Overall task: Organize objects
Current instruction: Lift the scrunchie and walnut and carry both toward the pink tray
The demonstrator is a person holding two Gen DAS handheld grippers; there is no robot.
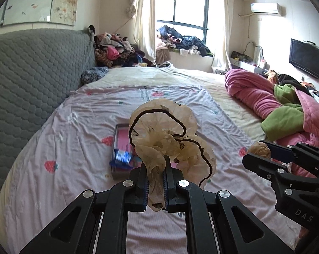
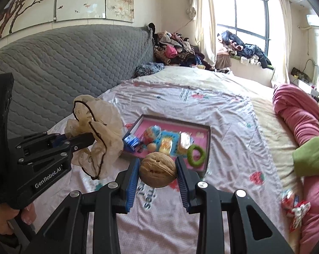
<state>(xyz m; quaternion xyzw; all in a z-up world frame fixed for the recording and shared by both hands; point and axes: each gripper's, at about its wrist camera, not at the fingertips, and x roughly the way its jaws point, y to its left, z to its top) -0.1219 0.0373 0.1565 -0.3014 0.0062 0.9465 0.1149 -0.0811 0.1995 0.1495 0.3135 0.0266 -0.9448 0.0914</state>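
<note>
My left gripper (image 1: 156,169) is shut on a beige ruffled scrunchie (image 1: 161,127) with a dark edge, held above the bed; it also shows in the right wrist view (image 2: 98,135). My right gripper (image 2: 157,165) is shut on a walnut (image 2: 157,169), held just in front of a pink-lined box (image 2: 204,129) that lies on the sheet. The box holds a blue packet (image 2: 131,141), a green ring (image 2: 196,154) and several small toys and snacks. In the left wrist view the box (image 1: 121,135) lies behind the scrunchie, and the right gripper (image 1: 263,150) is at the right.
A strawberry-print sheet (image 2: 223,114) covers the bed. A grey quilted headboard (image 1: 32,74) stands at the left. Pink and green blankets (image 1: 276,110) lie at the right. A red-and-white wrapped candy (image 2: 295,207) lies near the pink blanket. Clothes piles (image 1: 117,50) sit by the window.
</note>
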